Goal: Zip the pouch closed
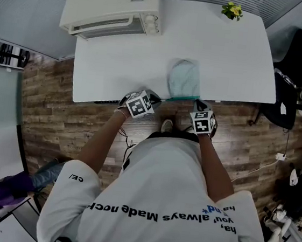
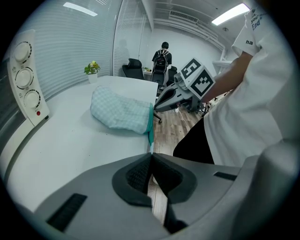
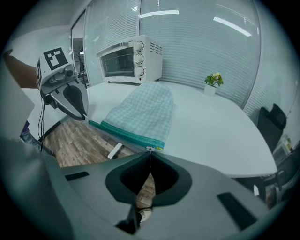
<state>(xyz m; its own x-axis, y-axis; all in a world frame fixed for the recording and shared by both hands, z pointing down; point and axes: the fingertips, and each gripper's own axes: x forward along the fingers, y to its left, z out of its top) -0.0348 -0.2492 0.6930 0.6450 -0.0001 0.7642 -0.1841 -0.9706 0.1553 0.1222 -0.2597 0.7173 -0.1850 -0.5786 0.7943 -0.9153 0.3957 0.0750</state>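
Your right gripper has its jaws pressed together on the small zip pull at the right-hand end of the teal zipper edge. Your left gripper is likewise closed, pinching the opposite corner of the pouch, where the teal strip runs straight into its tips.

Position: the pouch lies flat on the white table, body pointing away from you. Its zipper edge sits right along the near table edge, between the two grippers.

Reasoning for the hold: one end is anchored and the other is on the pull, so the zipper line is drawn straight and taut. That way the slider should run without bunching the checked fabric. Keeping the edge at the table lip lets both grippers reach it from below-front, angled down, without scraping the tabletop.

Status (judgement): with the pull at the right end, the zip is either fully run or not yet begun. I cannot make out whether the teeth are meshed.

Toaster oven and small plant are well clear at the far side.
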